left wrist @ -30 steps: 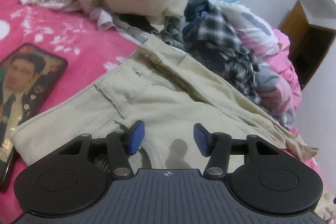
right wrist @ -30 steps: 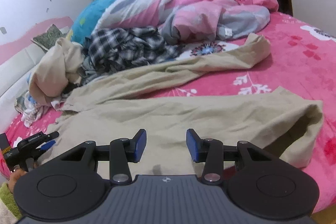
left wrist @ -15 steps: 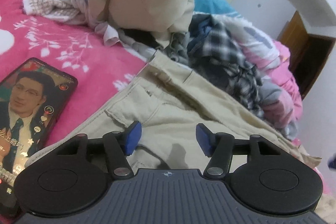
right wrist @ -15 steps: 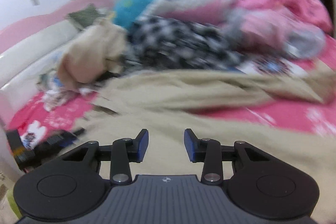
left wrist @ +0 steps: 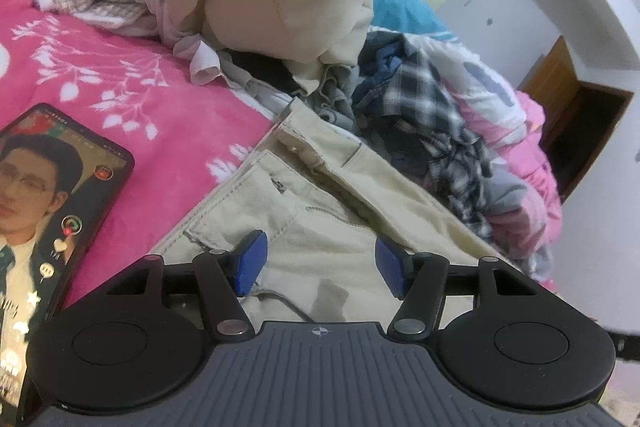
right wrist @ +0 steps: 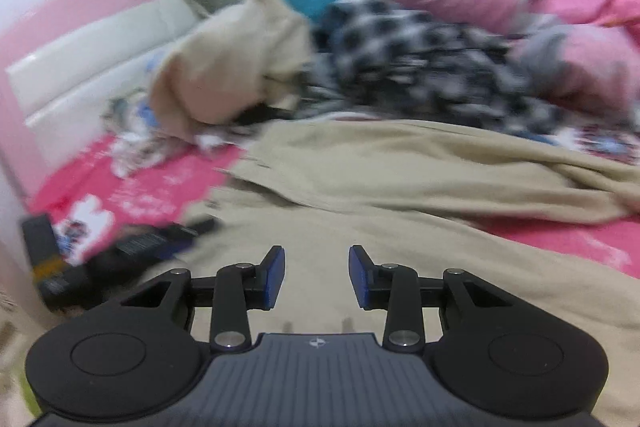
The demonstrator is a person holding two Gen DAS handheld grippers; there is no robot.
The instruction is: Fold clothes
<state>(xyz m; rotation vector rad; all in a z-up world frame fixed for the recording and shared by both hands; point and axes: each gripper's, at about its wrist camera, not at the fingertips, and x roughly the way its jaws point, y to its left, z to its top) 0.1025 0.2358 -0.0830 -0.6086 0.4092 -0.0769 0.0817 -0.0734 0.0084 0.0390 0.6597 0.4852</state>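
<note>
Creased beige cotton trousers sprawl flat across a pink floral fleece bedspread; the left gripper hovers wide, the right gripper narrower, both empty.

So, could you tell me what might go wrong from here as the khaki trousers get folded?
The phone lies right beside the trousers' waistband; dragging or flipping the fabric could sweep it along or bury it. The clothes pile touches the waistband's far end, so a pull may snag the plaid shirt. Both grippers, left and right, stand open over the cloth, and a shallow pinch might catch only the top layer.
</note>
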